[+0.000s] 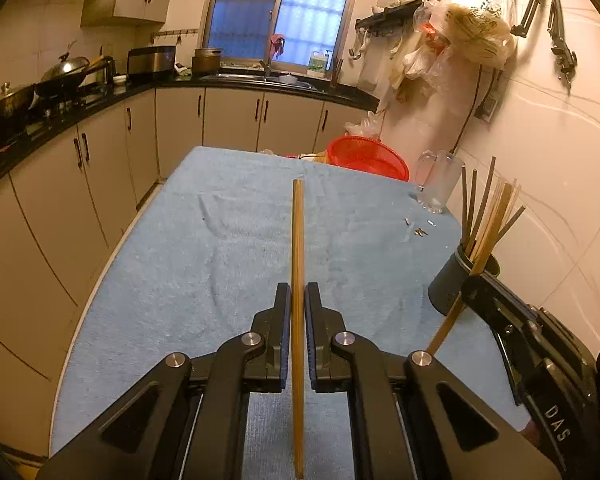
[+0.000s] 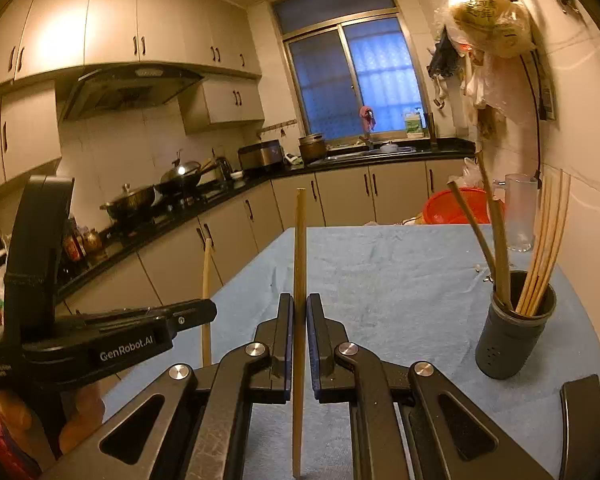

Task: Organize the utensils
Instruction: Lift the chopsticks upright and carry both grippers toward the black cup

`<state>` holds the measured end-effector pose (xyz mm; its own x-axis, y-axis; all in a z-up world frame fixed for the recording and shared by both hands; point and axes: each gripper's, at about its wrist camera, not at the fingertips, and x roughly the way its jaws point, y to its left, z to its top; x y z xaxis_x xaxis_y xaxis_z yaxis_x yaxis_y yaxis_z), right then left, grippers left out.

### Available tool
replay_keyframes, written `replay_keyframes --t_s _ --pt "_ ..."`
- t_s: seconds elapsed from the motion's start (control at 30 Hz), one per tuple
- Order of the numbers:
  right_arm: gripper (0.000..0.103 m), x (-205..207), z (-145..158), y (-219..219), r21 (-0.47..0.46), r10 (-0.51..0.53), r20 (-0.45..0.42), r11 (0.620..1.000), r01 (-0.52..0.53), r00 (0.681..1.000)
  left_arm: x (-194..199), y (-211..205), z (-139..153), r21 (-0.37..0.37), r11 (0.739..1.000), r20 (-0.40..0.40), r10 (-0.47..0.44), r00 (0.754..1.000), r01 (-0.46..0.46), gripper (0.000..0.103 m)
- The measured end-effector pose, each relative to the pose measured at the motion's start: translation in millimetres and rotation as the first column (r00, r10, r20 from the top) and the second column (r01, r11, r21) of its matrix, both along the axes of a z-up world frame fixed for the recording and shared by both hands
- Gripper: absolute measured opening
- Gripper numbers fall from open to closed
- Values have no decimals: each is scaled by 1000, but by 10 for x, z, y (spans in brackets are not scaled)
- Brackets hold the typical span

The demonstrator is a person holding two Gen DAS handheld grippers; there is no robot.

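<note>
My left gripper [image 1: 298, 300] is shut on a wooden chopstick [image 1: 297, 248] that stands upright between its jaws above the blue cloth. My right gripper [image 2: 299, 312] is shut on another wooden chopstick [image 2: 299, 248], also upright. In the left wrist view the right gripper [image 1: 480, 284] holds its chopstick [image 1: 446, 326] close beside the dark grey utensil holder [image 1: 450, 280], which holds several chopsticks. In the right wrist view the holder [image 2: 514, 332] stands to the right on the cloth, and the left gripper [image 2: 204, 312] with its chopstick [image 2: 206, 280] is at the left.
A blue cloth [image 1: 220, 248] covers the table. A clear glass mug [image 1: 438, 180] and a red basket [image 1: 366, 156] stand at its far right, with small bits [image 1: 418, 230] on the cloth. A wall is at the right; counters with woks [image 1: 60, 76] are at the left.
</note>
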<state>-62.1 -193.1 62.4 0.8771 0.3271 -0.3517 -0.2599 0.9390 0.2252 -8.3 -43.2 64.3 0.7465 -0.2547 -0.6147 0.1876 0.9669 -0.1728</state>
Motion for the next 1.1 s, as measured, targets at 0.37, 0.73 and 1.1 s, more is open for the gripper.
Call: replay_keyframes --t_s 0.37,0.73,1.1 --pt "7 -80 45 -120 42 -17 12 999 17 1000 -121 -102 83 44 999 35 15 999 -16 6" --pt "7 -115 67 -267 69 -44 22 997 42 999 -154 -198 131 68 998 46 7 999 -11 6" --pt "7 -124 60 -426 94 -66 21 994 63 998 -168 -259 140 79 997 46 1 999 -4 6"
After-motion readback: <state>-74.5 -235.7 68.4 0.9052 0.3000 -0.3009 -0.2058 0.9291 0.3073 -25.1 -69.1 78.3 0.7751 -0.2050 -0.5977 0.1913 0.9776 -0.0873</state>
